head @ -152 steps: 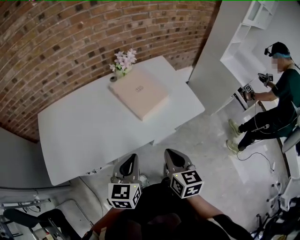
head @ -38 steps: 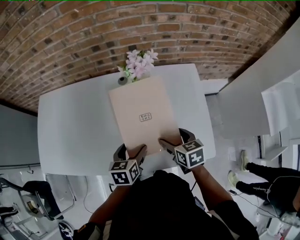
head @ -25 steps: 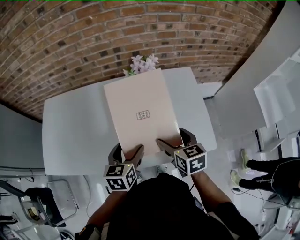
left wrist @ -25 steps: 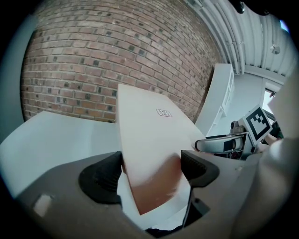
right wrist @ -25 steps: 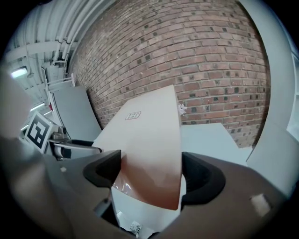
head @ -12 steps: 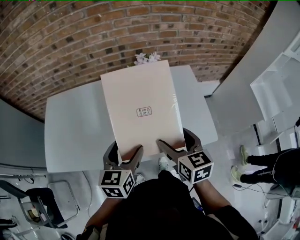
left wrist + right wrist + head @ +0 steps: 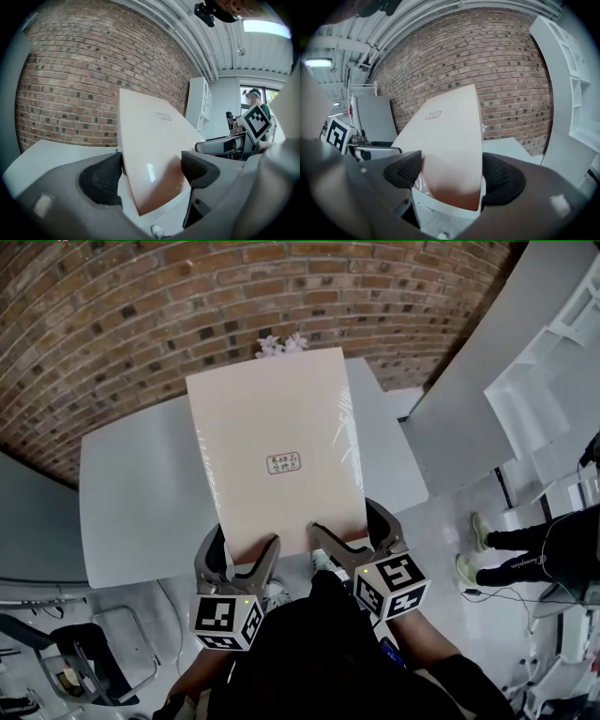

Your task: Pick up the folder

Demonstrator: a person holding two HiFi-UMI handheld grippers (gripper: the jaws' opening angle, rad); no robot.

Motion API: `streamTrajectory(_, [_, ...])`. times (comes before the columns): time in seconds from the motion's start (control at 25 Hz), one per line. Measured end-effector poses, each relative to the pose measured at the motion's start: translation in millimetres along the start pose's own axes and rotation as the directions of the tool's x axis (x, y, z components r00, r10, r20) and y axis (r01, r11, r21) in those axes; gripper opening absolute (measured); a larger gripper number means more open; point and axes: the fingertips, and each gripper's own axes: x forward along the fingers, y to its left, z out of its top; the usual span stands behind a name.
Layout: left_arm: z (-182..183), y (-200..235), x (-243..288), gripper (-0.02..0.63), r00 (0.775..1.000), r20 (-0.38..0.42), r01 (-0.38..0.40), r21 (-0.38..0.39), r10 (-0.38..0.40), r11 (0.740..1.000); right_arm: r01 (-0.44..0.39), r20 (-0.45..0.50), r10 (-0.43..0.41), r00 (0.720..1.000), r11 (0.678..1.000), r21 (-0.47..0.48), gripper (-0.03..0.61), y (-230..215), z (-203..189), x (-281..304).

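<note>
The folder (image 7: 277,446) is a large pale pink board with a small printed label in its middle. It is held up off the white table (image 7: 131,502), tilted, with its far edge against the brick wall. My left gripper (image 7: 242,557) is shut on the folder's near left corner, and the folder (image 7: 150,140) fills the space between its pads. My right gripper (image 7: 349,535) is shut on the near right corner, where the folder (image 7: 450,140) sits between the black pads (image 7: 405,171).
A vase of pale flowers (image 7: 281,343) peeks over the folder's far edge by the brick wall (image 7: 141,324). A white shelf unit (image 7: 553,362) and a person (image 7: 553,549) are to the right. A chair (image 7: 56,662) stands at the lower left.
The folder has risen off the table and tilted up toward me, now covering most of the flowers. Both grippers stayed shut on its near edge.
</note>
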Motion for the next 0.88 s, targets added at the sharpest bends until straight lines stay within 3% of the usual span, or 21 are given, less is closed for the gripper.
streamTrajectory(0.88, [-6, 2, -17, 0.407, 0.999, 0.007, 0.032, -0.005, -0.032, 0.999, 0.043, 0.014, -0.043, 0.999, 0.999, -0.005, 0.403, 17, -7, -14])
